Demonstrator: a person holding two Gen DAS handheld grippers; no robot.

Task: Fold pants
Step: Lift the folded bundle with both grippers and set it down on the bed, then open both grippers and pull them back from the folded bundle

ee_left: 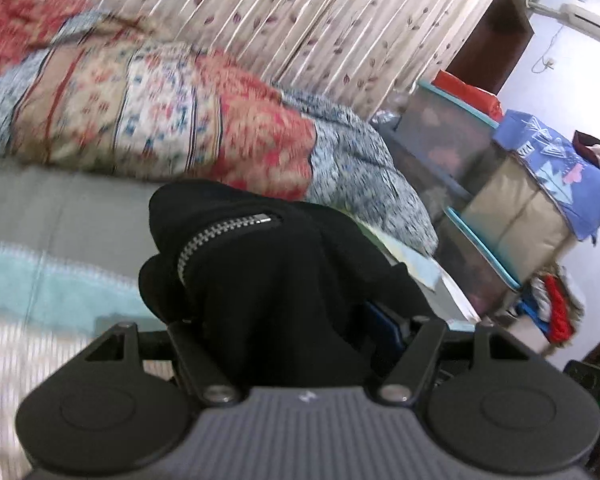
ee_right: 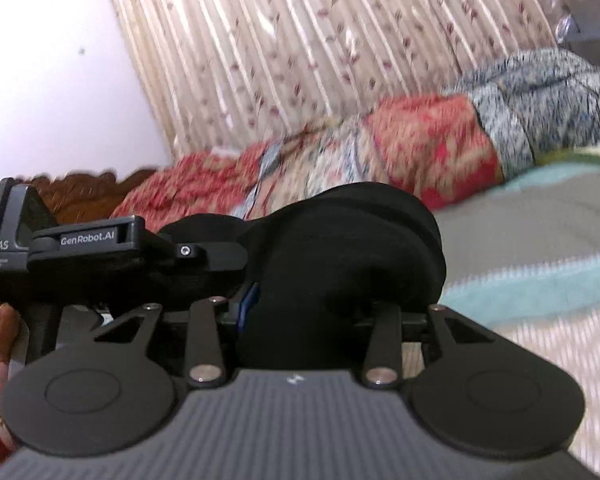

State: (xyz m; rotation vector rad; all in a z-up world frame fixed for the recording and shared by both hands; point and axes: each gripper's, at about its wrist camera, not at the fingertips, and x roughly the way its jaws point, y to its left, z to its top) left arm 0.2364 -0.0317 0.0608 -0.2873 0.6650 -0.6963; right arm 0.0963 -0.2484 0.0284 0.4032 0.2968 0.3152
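- The black pants point(ee_left: 276, 280) were bunched between the fingers of the left gripper point(ee_left: 284, 320), lifted above the bed, with a silver zipper point(ee_left: 220, 236) running across the top of the bunch.
- The left gripper's jaws were clamped on that thick wad of cloth; the fingertips themselves were buried in the fabric.
- In the right wrist view, another fold of the black pants point(ee_right: 340, 264) filled the gap of the right gripper point(ee_right: 320, 304), whose jaws were pressed together on it.
- The left gripper point(ee_right: 100, 252) showed at the left of that view, side-on and just beside the right one, with the same dark cloth running between them.
- A hand point(ee_right: 4, 340) with a gold bangle held the handle at the lower left edge of the right wrist view.
- Under the pants lay a bed sheet point(ee_left: 60, 208) in grey, mint and white stripes.
- A patchwork quilt point(ee_left: 160, 120) in red, cream and blue lay rolled along the far side of the bed, against a leaf-patterned curtain point(ee_left: 300, 20).
- Stacked storage boxes point(ee_left: 480, 184) stood beyond the foot of the bed in the left wrist view.
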